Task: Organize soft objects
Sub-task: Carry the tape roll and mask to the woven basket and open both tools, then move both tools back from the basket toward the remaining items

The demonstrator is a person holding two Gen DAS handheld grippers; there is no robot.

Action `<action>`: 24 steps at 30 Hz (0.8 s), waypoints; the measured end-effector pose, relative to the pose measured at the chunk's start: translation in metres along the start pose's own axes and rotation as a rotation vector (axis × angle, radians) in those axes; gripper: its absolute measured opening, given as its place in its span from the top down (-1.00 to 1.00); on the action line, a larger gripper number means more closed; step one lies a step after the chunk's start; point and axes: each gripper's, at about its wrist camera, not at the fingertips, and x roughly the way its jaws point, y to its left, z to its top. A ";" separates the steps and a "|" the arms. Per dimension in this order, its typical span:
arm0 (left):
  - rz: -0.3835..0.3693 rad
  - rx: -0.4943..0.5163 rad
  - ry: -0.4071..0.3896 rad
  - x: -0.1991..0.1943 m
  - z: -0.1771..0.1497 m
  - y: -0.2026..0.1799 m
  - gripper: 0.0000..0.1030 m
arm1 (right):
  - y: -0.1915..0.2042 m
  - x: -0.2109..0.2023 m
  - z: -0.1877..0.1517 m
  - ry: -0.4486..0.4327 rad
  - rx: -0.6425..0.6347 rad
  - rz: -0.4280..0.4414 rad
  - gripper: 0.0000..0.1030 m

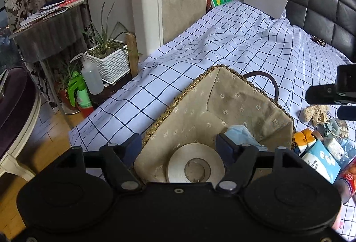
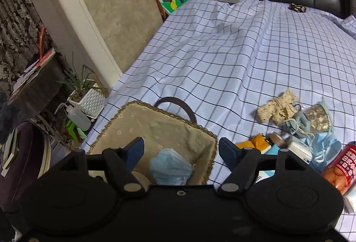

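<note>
**Both tongs empty above the basket; remaining soft items lie to the right**

While both tools sit over the lined basket (image 2: pixel 155 131), neither carries anything. The right gripper (image 2: pixel 180 149) has its jaws spread wide, with only the basket's near corner and the bedsheet between them. The left gripper (image 1: pixel 179 145) is likewise spread, hovering over the basket interior with nothing pinched.

Inside the basket lie a crumpled blue face mask (image 2: pixel 170 166) and a roll of tape (image 1: pixel 195 166) (the tape hardly counts as soft, but there it is).

The relation that matters: the unsorted pile (image 2: pixel 296 131) rests on the checked sheet (image 2: pixel 222 53), to the right of the basket and forward-right of the right gripper. That tool is judged the nearer; its dark body shows at the right edge of the left wrist view, close above the pile. The cream knitted piece (image 2: pixel 278 108) lies farthest out, its long axis running roughly left to right across the view, so a grasp across its short dimension looks feasible. An orange plush (image 2: pixel 255 142) lies nearest the basket, just beside its right wall.

Limits of inspection: the plush is partly masked by the right finger; the pile's blue and patterned items overlap and cannot be separated by eye; the red biscuit packet (image 2: pixel 342 168) is cut off at the frame edge.
</note>
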 end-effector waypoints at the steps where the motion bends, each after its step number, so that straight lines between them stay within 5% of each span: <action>1: 0.002 0.004 -0.001 0.000 -0.001 -0.001 -0.51 | -0.002 0.000 -0.001 0.005 0.004 -0.008 -0.43; 24: 0.035 0.077 -0.003 -0.005 -0.006 -0.021 -0.80 | -0.033 -0.006 -0.025 0.113 -0.014 -0.122 -0.49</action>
